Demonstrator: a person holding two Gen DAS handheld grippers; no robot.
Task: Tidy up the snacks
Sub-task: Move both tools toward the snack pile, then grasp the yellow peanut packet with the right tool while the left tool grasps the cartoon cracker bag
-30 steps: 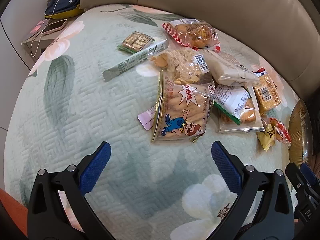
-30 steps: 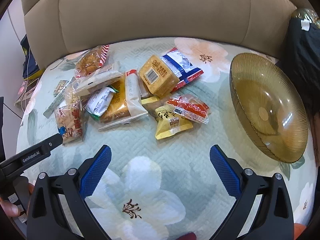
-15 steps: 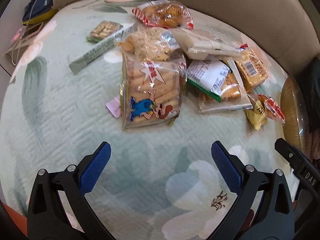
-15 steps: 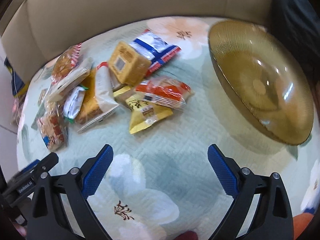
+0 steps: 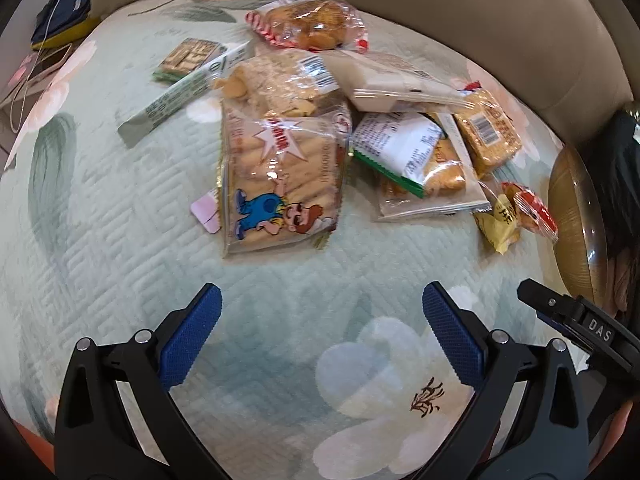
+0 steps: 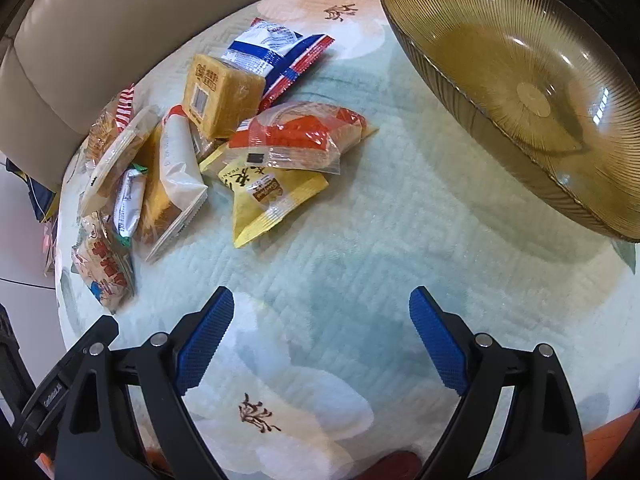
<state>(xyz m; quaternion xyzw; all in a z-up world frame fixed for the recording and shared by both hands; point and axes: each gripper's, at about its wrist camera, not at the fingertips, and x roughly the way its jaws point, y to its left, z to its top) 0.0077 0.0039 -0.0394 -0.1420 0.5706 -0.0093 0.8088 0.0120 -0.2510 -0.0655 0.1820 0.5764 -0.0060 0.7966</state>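
Lying in a loose overlapping pile, the snacks are crinkly packets; left gripper and right gripper gape empty.

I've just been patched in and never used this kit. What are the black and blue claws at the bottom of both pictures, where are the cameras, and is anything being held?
There is no robot arm here: a person holds a two-finger clamp in each hand. Each clamp carries a fisheye camera that looks forward along its fingers, so the blue pads low in each picture belong to that clamp. One picture comes from the left gripper, the other from the right gripper.

Both stand open above a quilted green floral cover and hold nothing.

On the cover lies a heap of wrapped snacks: a cartoon biscuit bag nearest the left clamp, a yellow packet and a red packet nearest the right. A ribbed amber glass bowl stands to the right with nothing in it.
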